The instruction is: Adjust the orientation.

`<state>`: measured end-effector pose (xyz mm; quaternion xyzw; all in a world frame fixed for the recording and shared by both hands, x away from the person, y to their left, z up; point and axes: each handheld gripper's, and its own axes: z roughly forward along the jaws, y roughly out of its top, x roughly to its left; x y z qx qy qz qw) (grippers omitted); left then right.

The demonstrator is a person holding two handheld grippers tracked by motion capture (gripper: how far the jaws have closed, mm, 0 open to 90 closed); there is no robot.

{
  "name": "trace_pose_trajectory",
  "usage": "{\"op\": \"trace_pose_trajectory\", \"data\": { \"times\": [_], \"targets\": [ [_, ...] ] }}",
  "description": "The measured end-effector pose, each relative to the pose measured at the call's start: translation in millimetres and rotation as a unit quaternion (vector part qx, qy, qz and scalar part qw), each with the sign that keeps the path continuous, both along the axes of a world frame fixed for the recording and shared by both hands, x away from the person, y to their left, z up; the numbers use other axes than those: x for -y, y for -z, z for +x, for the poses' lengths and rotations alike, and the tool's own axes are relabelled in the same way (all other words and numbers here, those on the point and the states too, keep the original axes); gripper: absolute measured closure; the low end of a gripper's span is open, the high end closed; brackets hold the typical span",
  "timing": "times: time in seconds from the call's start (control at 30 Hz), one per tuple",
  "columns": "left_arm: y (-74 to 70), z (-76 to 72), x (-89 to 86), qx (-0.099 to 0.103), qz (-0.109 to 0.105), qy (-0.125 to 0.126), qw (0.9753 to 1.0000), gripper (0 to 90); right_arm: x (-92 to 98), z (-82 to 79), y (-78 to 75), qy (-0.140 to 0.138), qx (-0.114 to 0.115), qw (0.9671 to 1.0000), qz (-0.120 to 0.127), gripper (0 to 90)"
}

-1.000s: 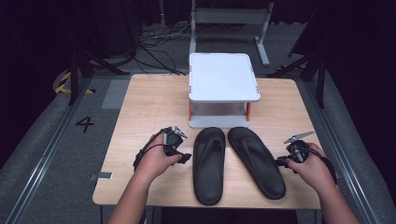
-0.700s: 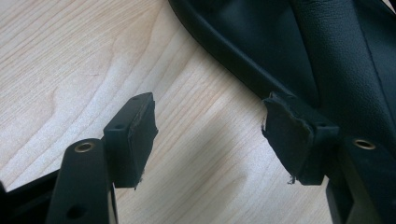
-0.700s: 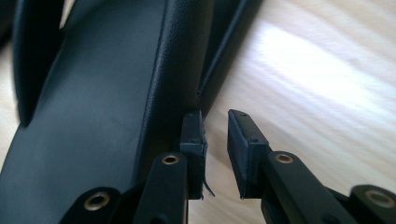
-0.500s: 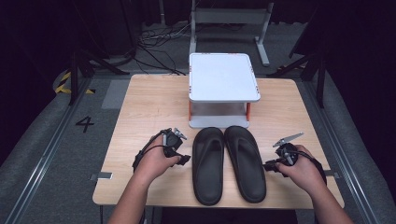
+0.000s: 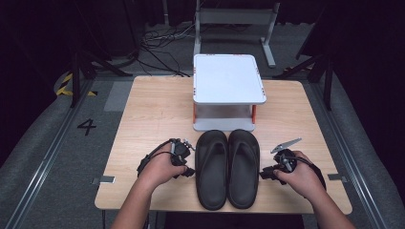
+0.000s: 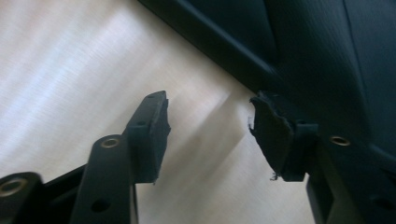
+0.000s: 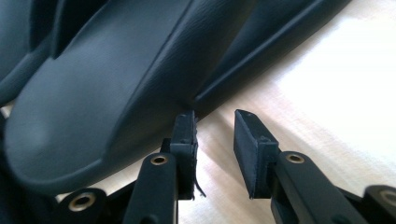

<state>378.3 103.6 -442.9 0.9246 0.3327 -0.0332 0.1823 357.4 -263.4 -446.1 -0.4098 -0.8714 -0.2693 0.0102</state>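
Two black flip-flops lie side by side, touching, at the table's front middle: the left one [image 5: 211,169] and the right one [image 5: 243,167]. My left gripper [image 5: 189,170] rests just left of the left flip-flop. In the left gripper view its jaws [image 6: 208,107] stand open over bare wood, with the flip-flop's side [image 6: 317,56] right beside the right-hand jaw. My right gripper [image 5: 265,172] is at the right flip-flop's outer edge. Its jaws [image 7: 214,116] are a little apart with nothing between them, and one jaw is against the sole's rim [image 7: 116,70].
A white two-level stand [image 5: 228,78] with orange posts sits at the back middle, just beyond the toes of the flip-flops. Bare wooden tabletop [image 5: 143,109] spreads to both sides. The table's front edge lies close behind both hands.
My right gripper has moved left and pushed the right flip-flop over, from angled and apart to straight against the left one. The left hand has stayed put.
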Motion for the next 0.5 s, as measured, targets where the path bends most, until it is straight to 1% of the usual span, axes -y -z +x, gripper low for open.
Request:
{"op": "trace_pose_trajectory", "data": {
  "times": [0.07, 0.1, 0.13, 0.17, 0.2, 0.23, 0.3, 0.33, 0.37, 0.4, 0.43, 0.47, 0.5],
  "targets": [
    [0.6, -2.6, 1.4, -0.018, 0.000, 0.013, 0.9997, 50.6, 0.1, 0.7, -0.8, 0.006, 0.015, 0.9998, -0.008, 69.3],
    [0.7, -4.0, 2.3, -0.027, 0.003, 0.017, 0.9995, 52.6, -0.2, 0.7, -1.0, 0.007, 0.016, 0.9998, -0.008, 69.3],
    [0.6, -5.2, 3.4, -0.029, 0.004, 0.018, 0.9994, 53.6, -0.2, 0.9, -0.9, 0.007, 0.017, 0.9998, -0.007, 69.3],
    [0.3, -5.8, 4.3, -0.032, 0.006, 0.015, 0.9993, 54.7, -0.2, 1.1, -0.8, 0.008, 0.018, 0.9998, -0.008, 69.3],
    [-0.4, -6.6, 5.3, -0.039, 0.011, 0.006, 0.9992, 56.2, 0.0, 1.5, -0.5, 0.010, 0.019, 0.9997, -0.010, 69.3],
    [-0.5, -7.5, 6.8, -0.040, 0.012, 0.000, 0.9991, 56.9, 0.4, 2.0, -0.2, 0.011, 0.019, 0.9997, -0.013, 69.6],
    [-1.7, -9.1, 9.1, -0.043, 0.015, -0.003, 0.9989, 59.2, 1.5, 3.0, 1.0, 0.016, 0.017, 0.9996, -0.017, 70.3],
    [-2.3, -10.2, 10.2, -0.052, 0.011, -0.001, 0.9986, 59.7, 2.5, 3.9, 2.1, 0.018, 0.018, 0.9994, -0.022, 70.4],
    [-1.9, -11.9, 12.9, -0.061, 0.002, 0.008, 0.9981, 55.6, 3.0, 4.2, 2.4, 0.019, 0.019, 0.9994, -0.022, 70.5],
    [-1.5, -12.7, 15.1, -0.062, 0.002, 0.017, 0.9979, 55.8, 3.4, 4.4, 2.1, 0.020, 0.021, 0.9993, -0.025, 71.3],
    [-1.5, -12.7, 15.1, -0.062, 0.002, 0.017, 0.9979, 54.6, 3.9, 4.5, 1.5, 0.024, 0.025, 0.9990, -0.029, 71.1],
    [-1.3, -12.9, 16.8, -0.061, 0.006, 0.019, 0.9980, 54.6, 3.9, 4.5, 1.5, 0.024, 0.025, 0.9990, -0.029, 71.1],
    [-0.9, -12.4, 17.3, -0.058, 0.008, 0.018, 0.9981, 50.5, 5.2, 5.0, 0.9, 0.027, 0.025, 0.9990, -0.024, 70.9]
  ]
}}
